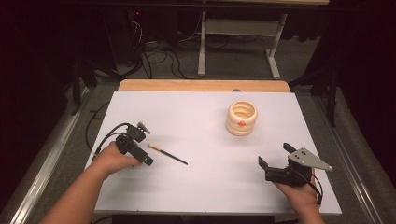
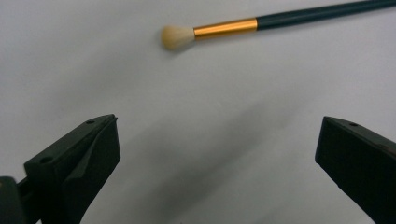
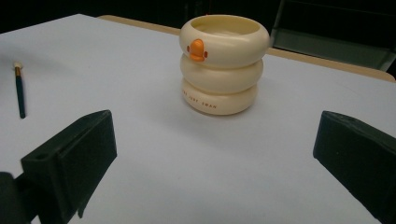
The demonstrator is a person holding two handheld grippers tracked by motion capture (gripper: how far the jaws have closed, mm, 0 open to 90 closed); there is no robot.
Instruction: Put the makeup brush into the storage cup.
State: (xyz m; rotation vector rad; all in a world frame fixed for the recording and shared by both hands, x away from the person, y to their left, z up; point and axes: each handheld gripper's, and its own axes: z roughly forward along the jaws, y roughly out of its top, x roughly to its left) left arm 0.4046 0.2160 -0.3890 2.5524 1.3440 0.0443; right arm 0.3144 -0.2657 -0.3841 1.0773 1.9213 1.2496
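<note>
high view: overhead, facing forward | left gripper view: close, downward | both share brush

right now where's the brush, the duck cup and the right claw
brush (image 2: 225,27), left gripper view, on its gold ferrule
duck cup (image 3: 219,77), right gripper view, on its middle ring
right claw (image 1: 276,155), high view, midway between its open tips

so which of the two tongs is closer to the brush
The left tongs: they sit right beside the bristle end of the brush, jaws open. The right tongs are far across the table, facing the cream ringed pot.
</note>
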